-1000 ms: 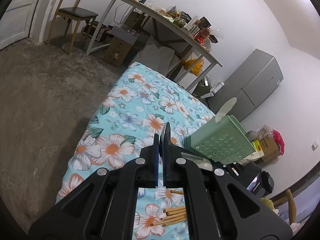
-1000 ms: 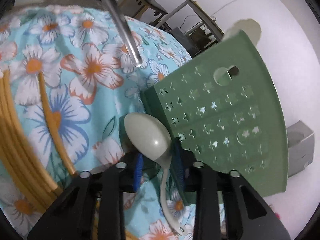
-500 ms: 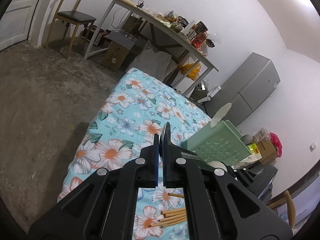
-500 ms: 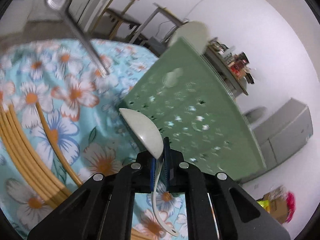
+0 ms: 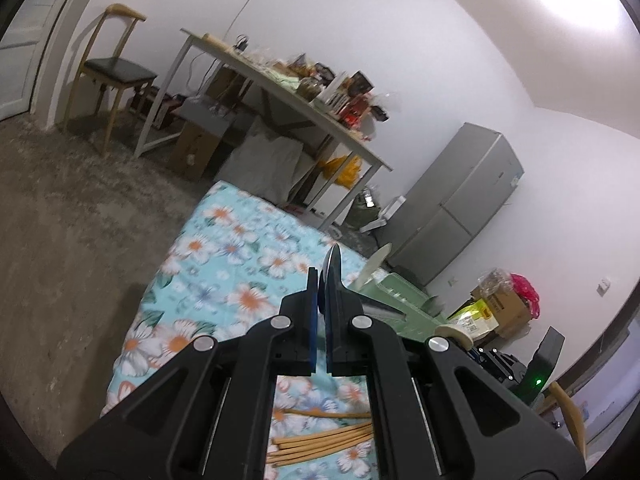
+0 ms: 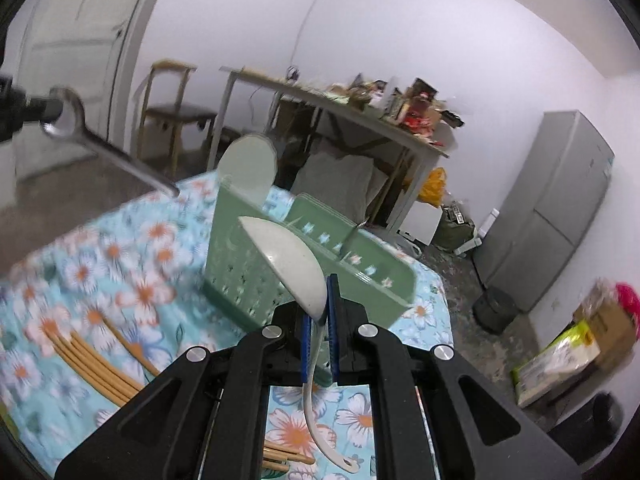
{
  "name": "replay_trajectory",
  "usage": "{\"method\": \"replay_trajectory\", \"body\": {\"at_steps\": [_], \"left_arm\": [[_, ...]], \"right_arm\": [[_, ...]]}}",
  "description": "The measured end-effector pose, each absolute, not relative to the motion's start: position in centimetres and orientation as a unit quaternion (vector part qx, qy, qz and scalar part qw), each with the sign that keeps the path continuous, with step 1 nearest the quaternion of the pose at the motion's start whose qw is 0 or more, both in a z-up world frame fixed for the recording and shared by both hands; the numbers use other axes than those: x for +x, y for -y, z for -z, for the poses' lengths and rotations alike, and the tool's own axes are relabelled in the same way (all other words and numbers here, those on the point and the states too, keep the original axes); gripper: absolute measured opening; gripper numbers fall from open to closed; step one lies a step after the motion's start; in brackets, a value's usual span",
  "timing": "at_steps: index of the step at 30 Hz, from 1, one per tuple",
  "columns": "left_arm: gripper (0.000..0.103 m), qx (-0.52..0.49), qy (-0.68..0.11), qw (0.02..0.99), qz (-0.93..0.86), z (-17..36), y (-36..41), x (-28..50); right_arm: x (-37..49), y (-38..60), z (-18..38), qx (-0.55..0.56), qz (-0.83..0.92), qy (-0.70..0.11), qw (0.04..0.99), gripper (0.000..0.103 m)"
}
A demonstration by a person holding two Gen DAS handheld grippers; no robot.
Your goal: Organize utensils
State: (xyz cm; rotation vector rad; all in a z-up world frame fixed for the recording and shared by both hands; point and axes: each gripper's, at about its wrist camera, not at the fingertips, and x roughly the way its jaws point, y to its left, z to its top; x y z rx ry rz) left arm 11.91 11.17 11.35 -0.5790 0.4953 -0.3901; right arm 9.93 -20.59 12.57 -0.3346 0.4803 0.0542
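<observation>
White spoon [image 6: 298, 268] clamped in right claw [image 6: 319, 320], bowl ahead, handle trailing.

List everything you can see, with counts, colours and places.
Floral cloth: one, blue, covering the work surface.
Utensil holder: one, green, standing on the cloth.
Chopsticks: several, tan, lying on the cloth near the grippers.
Spoon: one, cream, in the right gripper.
Metal utensil: one, silver, in the left gripper.
Chair, long table, cabinet: one each, background by the wall.
Left gripper: black, shut on the metal utensil.
Right gripper: black, shut on the spoon.
</observation>
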Motion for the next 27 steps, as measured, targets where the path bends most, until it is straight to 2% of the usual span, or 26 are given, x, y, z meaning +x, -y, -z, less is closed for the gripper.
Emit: {"method": "replay_trajectory", "body": {"at_steps": [10, 18, 27], "left_arm": [[0.001, -0.263, -0.191, 0.918, 0.225, -15.4, -9.3, 12.5], [0.001, -0.103, -0.179, 0.960, 0.187, -18.8, -3.5, 14.8], [0.002, 0.033, -0.206, 0.964, 0.165, -18.0, 2.9, 17.3]], "right_arm": [[8.2, 23.7, -15.9, -0.050, -0.025, -0.214, 0.975, 0.007], [7.0, 25.2, -16.9, -0.012, -0.018, -0.201, 0.979, 0.007], [6.9, 26.2, -16.2, 0.001, -0.010, -0.209, 0.978, 0.007]]}}
